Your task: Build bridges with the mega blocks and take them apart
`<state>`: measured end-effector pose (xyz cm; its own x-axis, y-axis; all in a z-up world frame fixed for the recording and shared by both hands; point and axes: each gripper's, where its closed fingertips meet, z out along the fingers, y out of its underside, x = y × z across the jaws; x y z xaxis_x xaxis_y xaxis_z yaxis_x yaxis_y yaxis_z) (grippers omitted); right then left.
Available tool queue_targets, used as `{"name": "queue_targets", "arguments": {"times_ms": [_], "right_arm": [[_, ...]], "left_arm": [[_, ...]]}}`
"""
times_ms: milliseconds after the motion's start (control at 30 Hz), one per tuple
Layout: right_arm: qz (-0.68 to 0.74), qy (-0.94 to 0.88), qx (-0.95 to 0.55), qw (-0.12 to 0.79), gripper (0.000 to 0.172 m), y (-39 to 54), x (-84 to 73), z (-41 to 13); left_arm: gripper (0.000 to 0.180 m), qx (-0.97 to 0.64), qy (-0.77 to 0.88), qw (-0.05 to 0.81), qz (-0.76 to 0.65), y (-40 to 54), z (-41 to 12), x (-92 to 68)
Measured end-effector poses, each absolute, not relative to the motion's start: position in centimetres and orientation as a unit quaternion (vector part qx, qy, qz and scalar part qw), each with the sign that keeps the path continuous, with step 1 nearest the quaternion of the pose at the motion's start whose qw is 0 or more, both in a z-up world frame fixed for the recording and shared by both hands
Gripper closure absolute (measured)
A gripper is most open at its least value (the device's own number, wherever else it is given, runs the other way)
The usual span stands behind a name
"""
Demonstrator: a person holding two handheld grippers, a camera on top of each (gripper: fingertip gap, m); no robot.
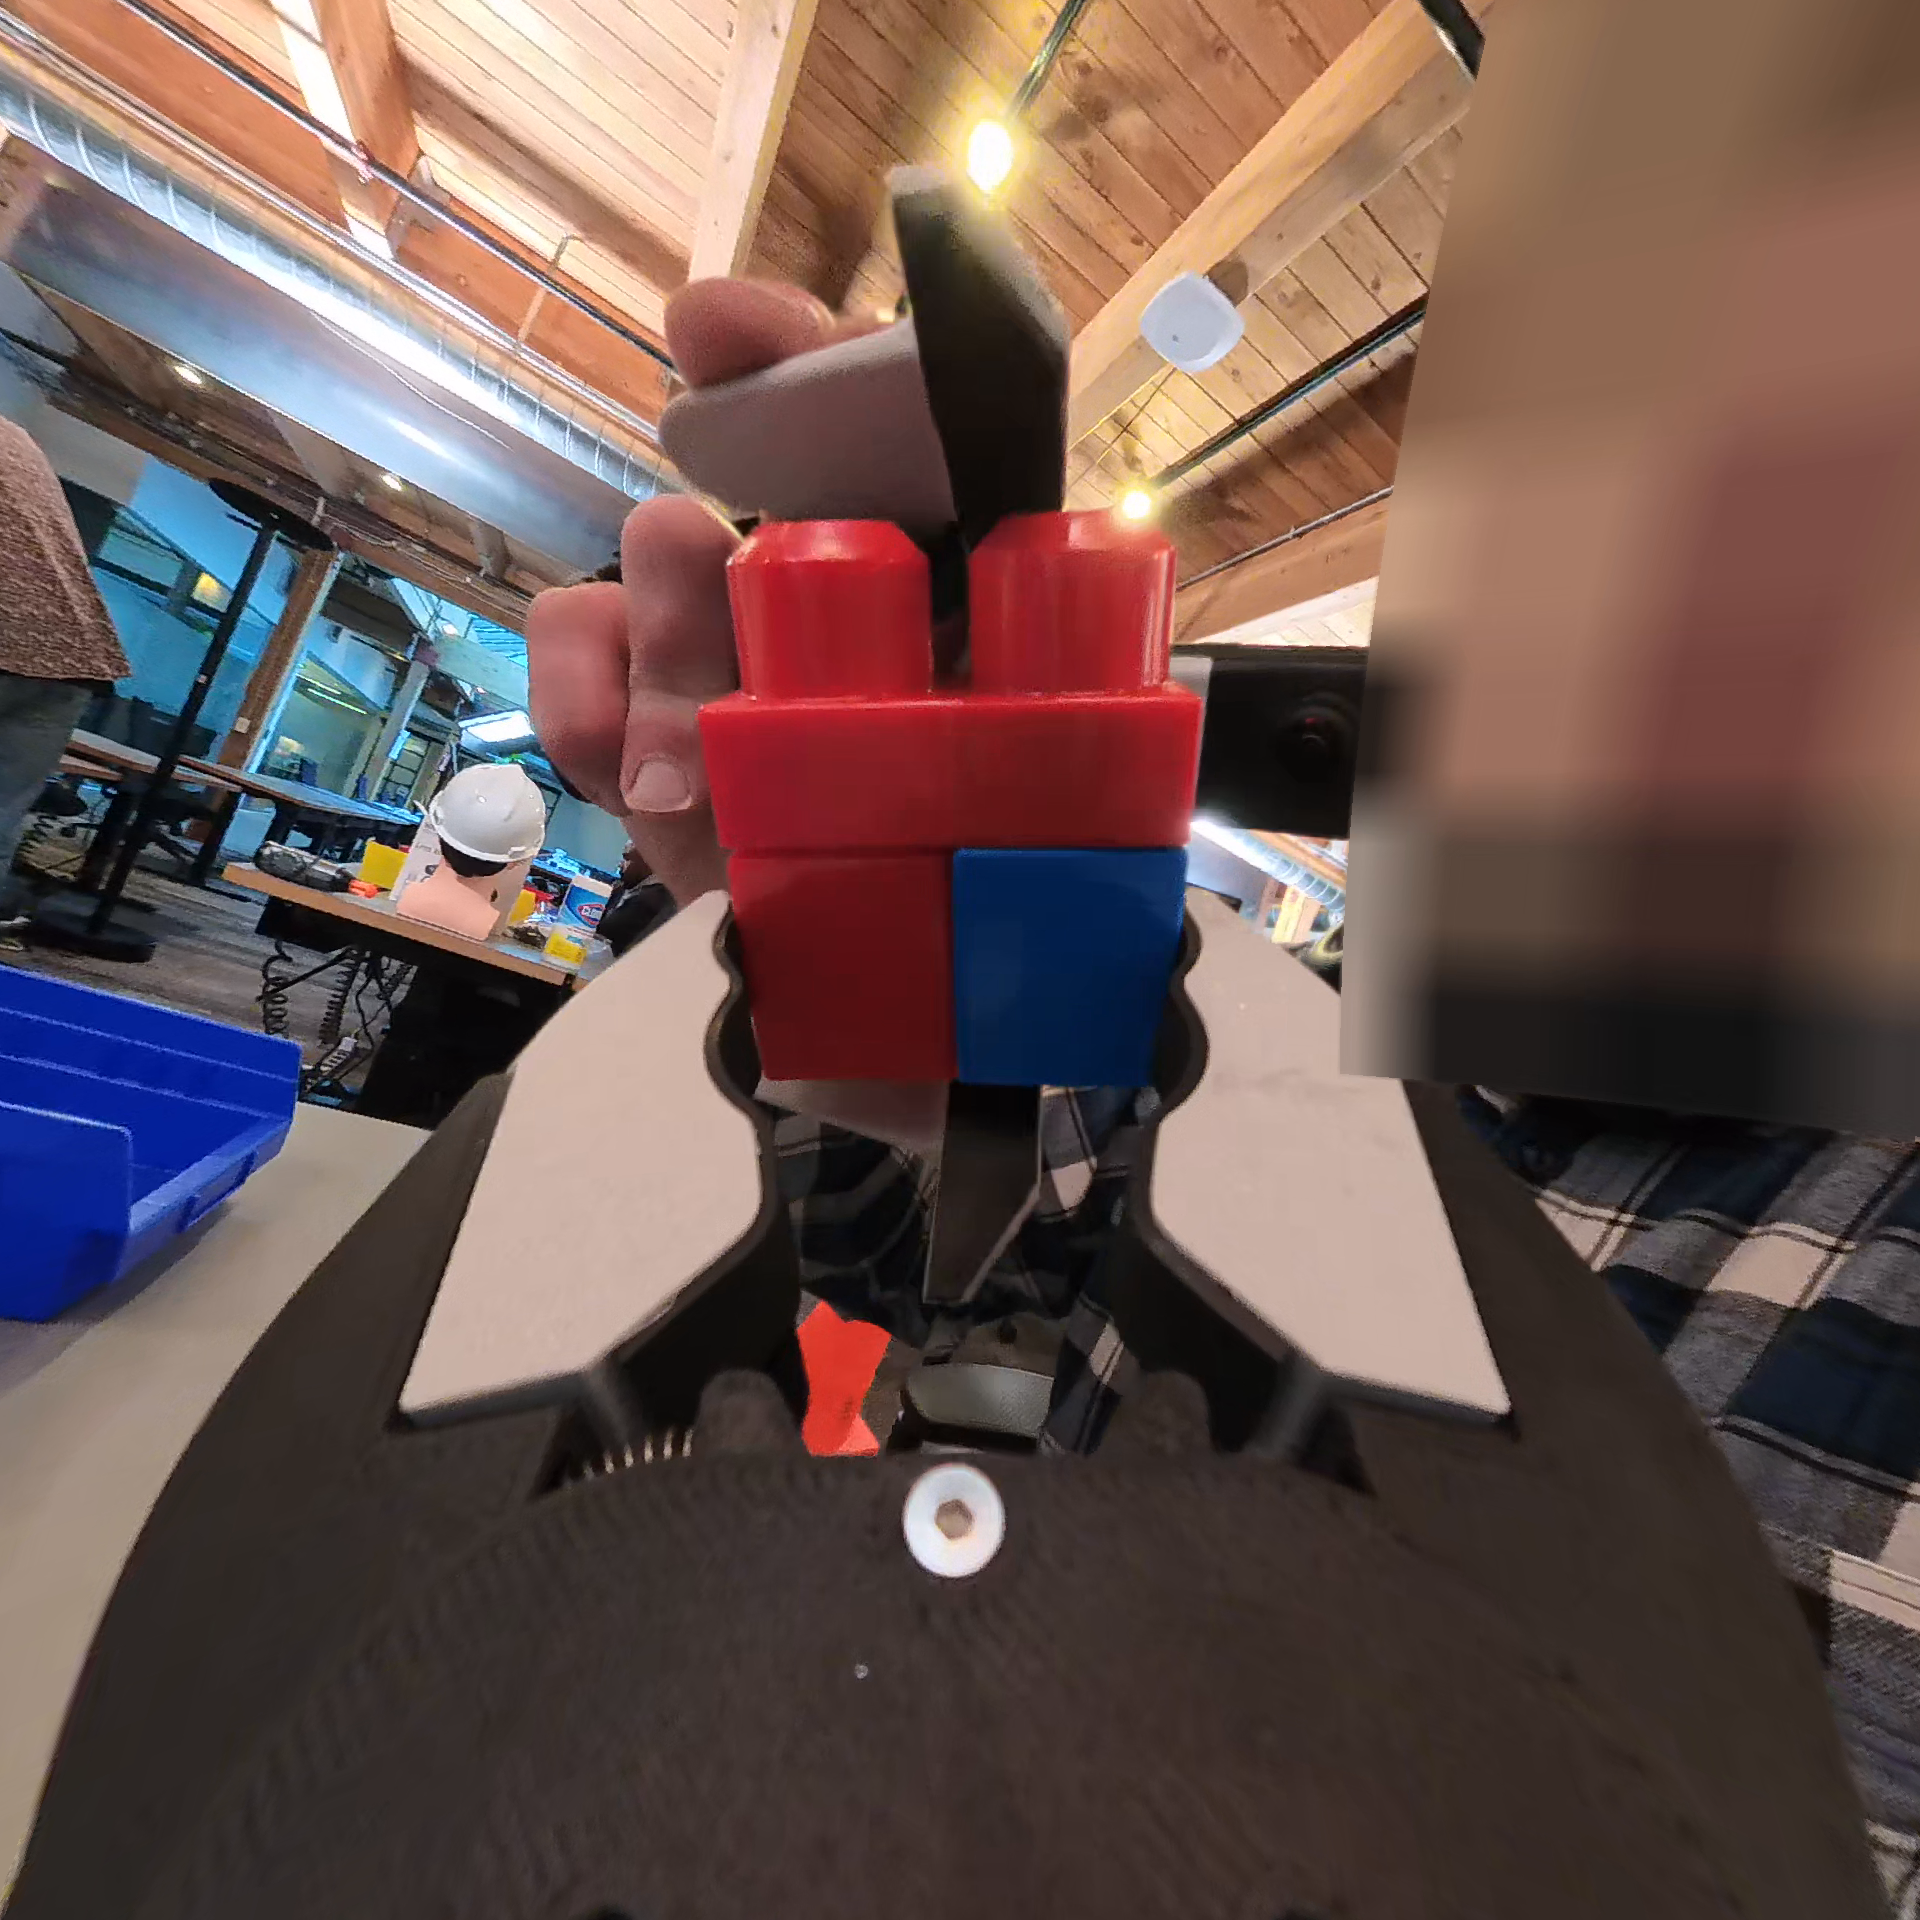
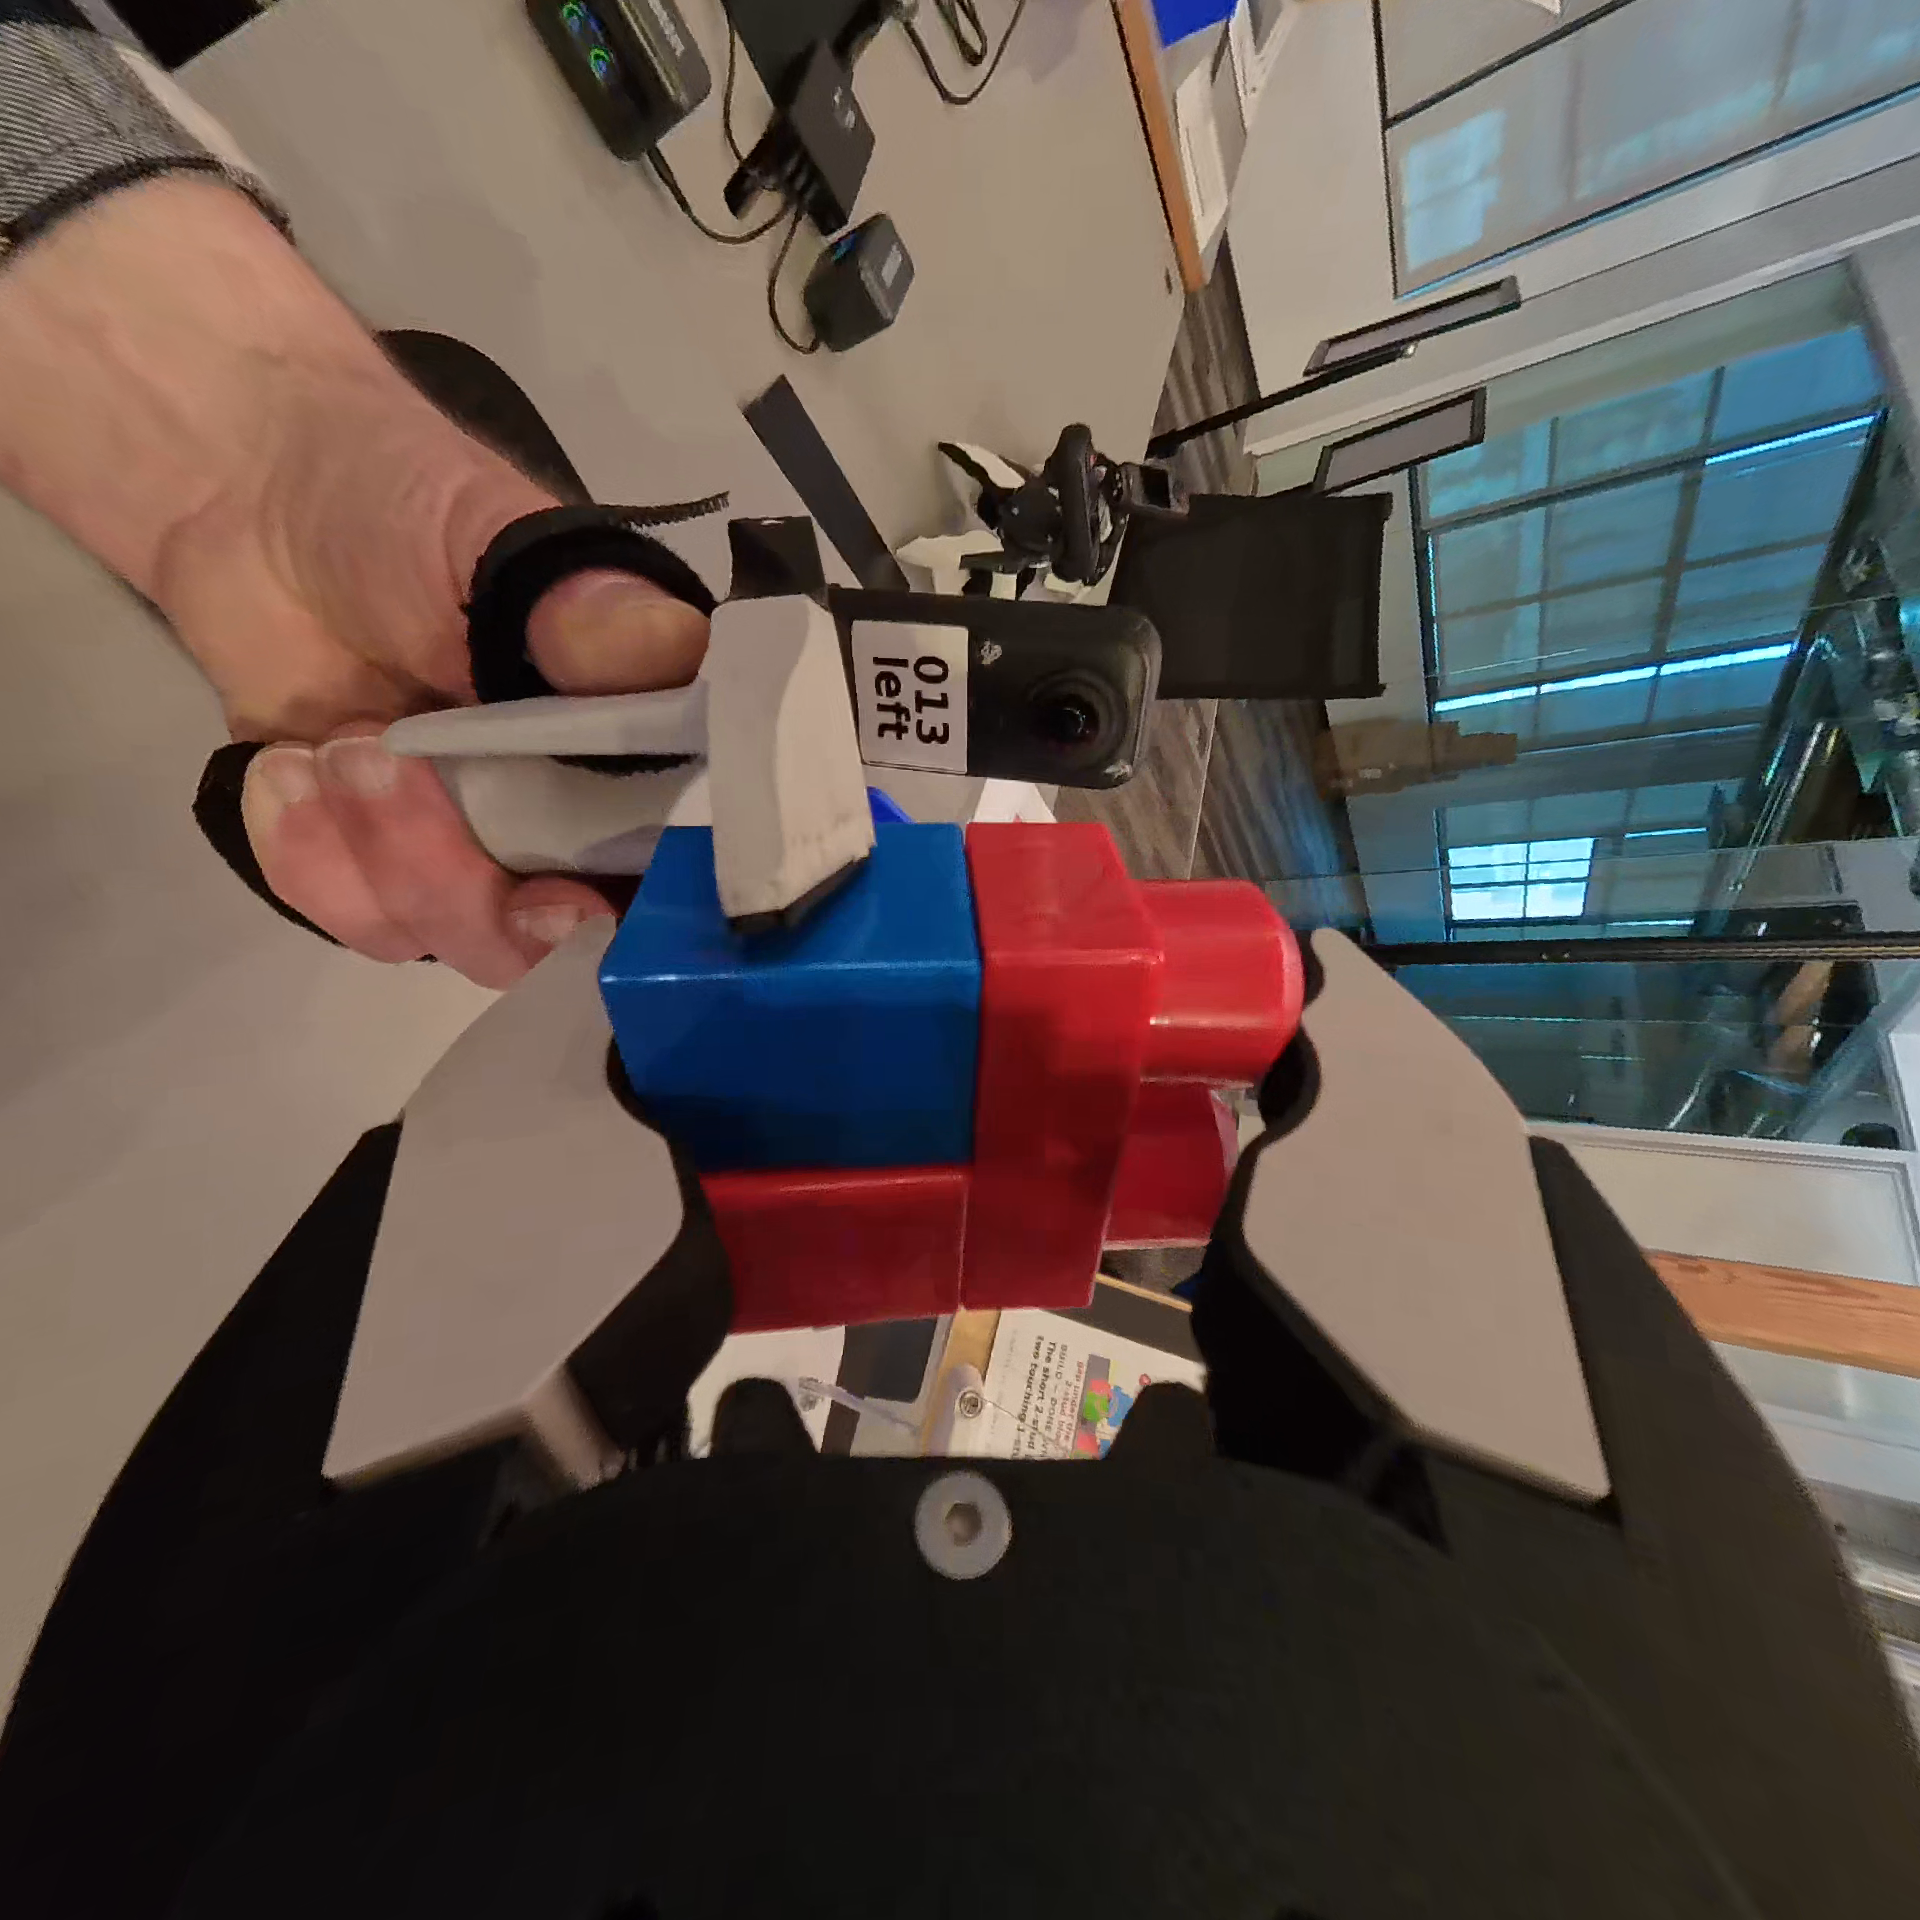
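Lifted off the counter (image 2: pixel 416 260), the block bridge (image 1: pixel 956 862) is shared: the left hand-held gripper (image 1: pixel 956 966) clamps its red and blue legs, steadying them, while the right hand-held gripper (image 2: pixel 956 1029) spans it lengthwise, fingers (image 2: pixel 1382 1143) against the stud end, seemingly for pulling apart

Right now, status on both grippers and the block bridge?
Left gripper clamped on the bridge's two lower blocks, red and blue. Right gripper spans the stack end to end. Bridge held in the air, nothing obstructing.

Glossy smooth plastic blocks (image 2: pixel 935 1039); matt grey tool fingers (image 1: pixel 623 1164); ceiling (image 1: pixel 582 114) looks like planked wood.
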<state>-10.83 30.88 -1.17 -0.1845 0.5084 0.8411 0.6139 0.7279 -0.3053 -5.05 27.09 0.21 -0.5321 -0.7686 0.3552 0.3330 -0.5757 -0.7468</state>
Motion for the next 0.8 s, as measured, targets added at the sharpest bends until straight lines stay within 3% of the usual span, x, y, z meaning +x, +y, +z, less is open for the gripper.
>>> {"name": "queue_targets", "arguments": {"times_ms": [467, 567, 600, 667, 800], "right_arm": [[-0.052, -0.793, -0.353, 0.494, 0.06, 29.5, -10.6, -1.4], [-0.018, -0.784, -0.383, 0.488, 0.056, 29.3, -10.8, -1.5], [0.009, -0.781, -0.391, 0.487, 0.043, 28.9, -10.6, -1.2], [0.067, -0.778, -0.415, 0.466, 0.039, 28.5, -9.7, -0.8], [0.18, -0.816, -0.412, 0.363, 0.092, 26.4, -8.0, -1.1]], "left_arm": [[0.107, -0.334, 0.349, 0.339, -0.807, 25.8, 0.3, -4.9], [0.106, -0.322, 0.342, 0.32, -0.823, 26.0, 0.2, -5.1], [0.107, -0.326, 0.352, 0.327, -0.814, 25.9, -0.3, -5.0], [0.107, -0.328, 0.386, 0.285, -0.814, 25.1, -1.3, -5.3], [0.107, -0.338, 0.464, 0.25, -0.78, 23.1, -3.0, -5.4]]}}
